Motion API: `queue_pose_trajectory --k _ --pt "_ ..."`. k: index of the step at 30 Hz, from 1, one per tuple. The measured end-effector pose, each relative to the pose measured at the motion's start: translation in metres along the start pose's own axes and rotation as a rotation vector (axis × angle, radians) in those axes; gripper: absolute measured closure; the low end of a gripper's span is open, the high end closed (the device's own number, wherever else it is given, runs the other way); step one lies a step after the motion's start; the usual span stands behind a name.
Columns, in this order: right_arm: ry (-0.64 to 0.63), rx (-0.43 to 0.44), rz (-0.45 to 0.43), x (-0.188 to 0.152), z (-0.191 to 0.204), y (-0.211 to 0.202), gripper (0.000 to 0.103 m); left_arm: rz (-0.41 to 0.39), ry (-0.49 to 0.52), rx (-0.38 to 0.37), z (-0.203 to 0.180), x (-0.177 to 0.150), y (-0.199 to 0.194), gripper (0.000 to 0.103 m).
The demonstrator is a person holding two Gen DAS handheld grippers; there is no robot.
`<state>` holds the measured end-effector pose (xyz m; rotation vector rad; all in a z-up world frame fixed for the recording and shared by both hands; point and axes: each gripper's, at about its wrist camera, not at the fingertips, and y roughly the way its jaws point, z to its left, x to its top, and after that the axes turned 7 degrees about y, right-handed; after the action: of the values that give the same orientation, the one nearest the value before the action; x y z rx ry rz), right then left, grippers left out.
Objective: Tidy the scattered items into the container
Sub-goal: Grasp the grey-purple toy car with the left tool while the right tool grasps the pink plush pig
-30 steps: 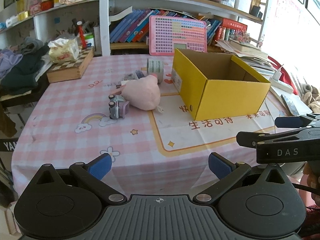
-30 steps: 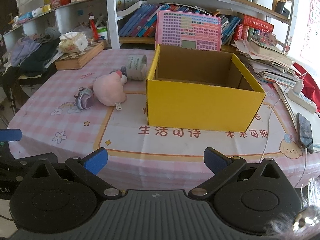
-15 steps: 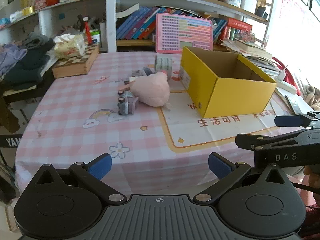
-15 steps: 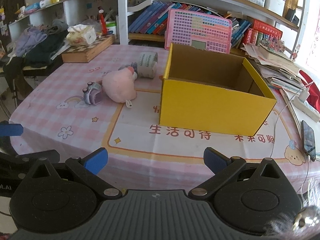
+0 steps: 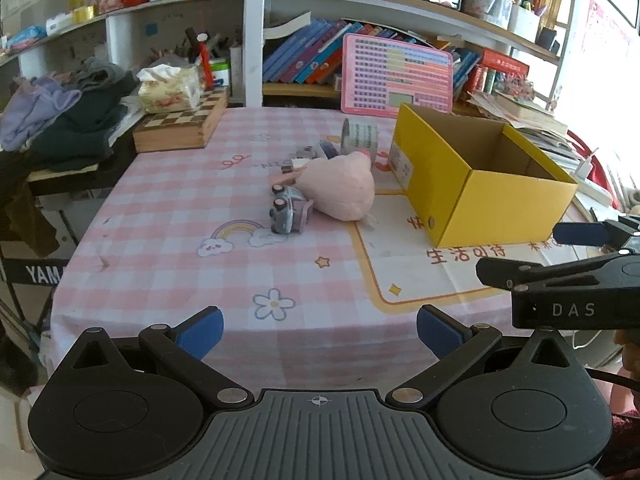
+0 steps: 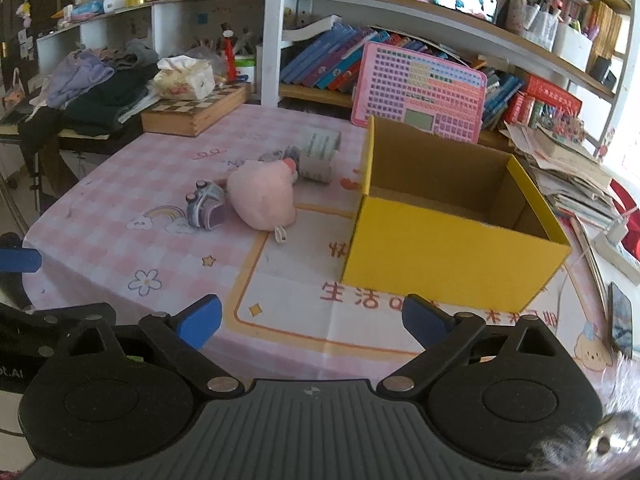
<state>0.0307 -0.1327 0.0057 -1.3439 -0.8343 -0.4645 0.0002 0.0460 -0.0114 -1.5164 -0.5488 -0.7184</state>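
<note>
An open yellow cardboard box (image 5: 492, 196) (image 6: 452, 256) stands on the pink checked tablecloth (image 5: 168, 216), and I see nothing inside it. Left of it lie a pink plush toy (image 5: 340, 190) (image 6: 262, 196), a small grey-purple toy car (image 5: 286, 210) (image 6: 204, 204), a roll of tape (image 5: 360, 134) (image 6: 320, 154) and some small bits behind the plush. My left gripper (image 5: 320, 334) hangs open at the near table edge, well short of the toys. My right gripper (image 6: 312, 322) is open too, in front of the box.
A wooden chessboard box (image 5: 180, 126) with a tissue pack (image 5: 170, 88) sits at the far left corner. A pink keyboard toy (image 6: 418, 92) leans on the bookshelf behind. Papers and a phone (image 6: 620, 320) lie at the right. Clothes (image 5: 60, 120) are piled left.
Both grippers have pulled back and shifted left, so the box and toys look smaller and sit further right. Nothing on the table moved; both stay open.
</note>
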Motion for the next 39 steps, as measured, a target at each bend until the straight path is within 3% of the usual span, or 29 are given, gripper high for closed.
queue_pose_trajectory --k 6,14,25,32,39 --pt "-0.043 0.037 -0.031 0.013 0.008 0.013 0.010 0.002 -0.002 0.013 0.005 0.006 0.010 0.000" --pt "-0.127 0.115 -0.053 0.043 0.024 0.039 0.031 0.008 -0.002 0.035 0.020 0.026 0.036 0.000" --pt "-0.117 0.117 -0.042 0.087 0.029 0.089 0.028 0.024 0.028 0.065 0.034 0.056 0.081 0.000" --pt "-0.173 0.159 0.015 0.103 0.038 0.124 0.023 0.054 0.035 0.078 0.040 0.066 0.110 0.000" --pt "-0.193 0.147 0.080 0.116 0.041 0.162 0.022 0.092 0.037 0.086 0.043 0.076 0.151 0.004"
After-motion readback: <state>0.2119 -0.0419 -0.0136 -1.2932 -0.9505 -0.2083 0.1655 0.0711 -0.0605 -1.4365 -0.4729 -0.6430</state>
